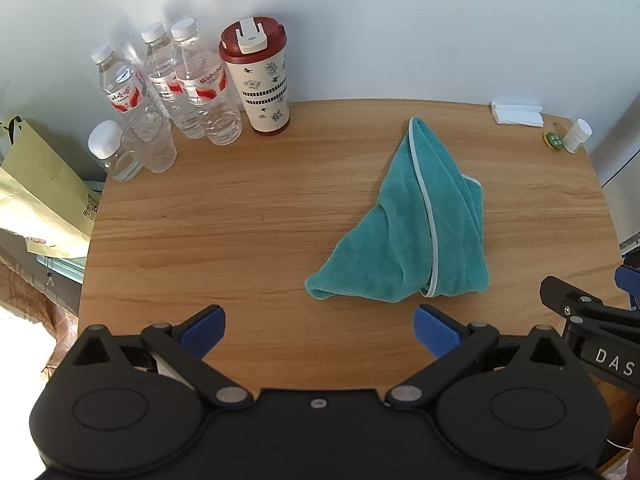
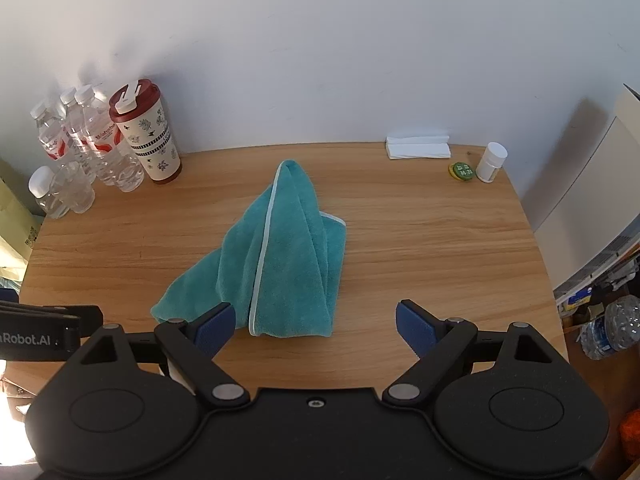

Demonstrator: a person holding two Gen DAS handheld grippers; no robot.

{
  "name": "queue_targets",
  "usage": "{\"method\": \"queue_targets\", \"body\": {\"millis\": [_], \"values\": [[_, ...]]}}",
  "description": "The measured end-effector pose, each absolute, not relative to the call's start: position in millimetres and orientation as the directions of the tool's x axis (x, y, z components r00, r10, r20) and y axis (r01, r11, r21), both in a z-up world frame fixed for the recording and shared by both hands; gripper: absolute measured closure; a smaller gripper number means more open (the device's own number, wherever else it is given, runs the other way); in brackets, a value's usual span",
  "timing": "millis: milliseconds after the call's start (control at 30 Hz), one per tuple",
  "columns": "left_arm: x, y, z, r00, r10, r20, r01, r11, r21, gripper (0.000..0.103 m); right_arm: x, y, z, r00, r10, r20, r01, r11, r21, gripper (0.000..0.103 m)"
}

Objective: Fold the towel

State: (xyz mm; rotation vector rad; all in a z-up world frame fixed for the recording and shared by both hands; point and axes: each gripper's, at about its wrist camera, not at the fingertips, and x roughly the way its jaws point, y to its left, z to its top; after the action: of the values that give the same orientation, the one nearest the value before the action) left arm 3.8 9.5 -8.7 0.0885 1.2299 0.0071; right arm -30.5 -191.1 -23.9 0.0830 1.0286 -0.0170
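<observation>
1. Lying in a loose, rumpled wedge on the table [image 2: 440, 248], the towel [image 2: 280, 256] is teal with a pale piped hem. It is gathered and overlapped on itself, not squared flat.
2. Long axis: near to far. The broad end faces the grippers; the narrow tip points at the far wall.
3. Right gripper [image 2: 314, 322]: jaws wide, holding nothing. The towel's near edge lies straight ahead between the fingers; the left pad overlaps the towel's near-left part in this view, contact not determinable.
4. Left gripper [image 1: 320, 330]: jaws wide, holding nothing. The towel [image 1: 404, 232] lies ahead and to the right of its centre line, with bare table in front of the left pad.
5. Judgement: the right gripper is better aligned with the towel; the left must shift right to reach the near-left corner.
6. Stage: the heap fits either a towel awaiting spreading or one dropped mid-fold; the views do not settle which.
7. Legible writing:
   - "DAS" on the right gripper's body, seen in the left view.
   - "Robot.AI" on the left gripper's body, seen in the right view.
   - Red bottle [image 1: 200, 84] labels, partly readable as "Wahaha".
8. The floral tumbler [image 1: 260, 80] stands far left, beside the bottles.
</observation>
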Motion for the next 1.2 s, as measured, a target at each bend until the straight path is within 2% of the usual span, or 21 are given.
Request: {"method": "queue_targets", "body": {"millis": [1200], "values": [[17.6,25.0,-17.9,0.292,0.035,-0.956,0.086,0.994,0.063,0.000,-20.8,-195.0,-33.8,0.481,-0.041,-0.876,0.178,0.983,0.052,0.012]]}}
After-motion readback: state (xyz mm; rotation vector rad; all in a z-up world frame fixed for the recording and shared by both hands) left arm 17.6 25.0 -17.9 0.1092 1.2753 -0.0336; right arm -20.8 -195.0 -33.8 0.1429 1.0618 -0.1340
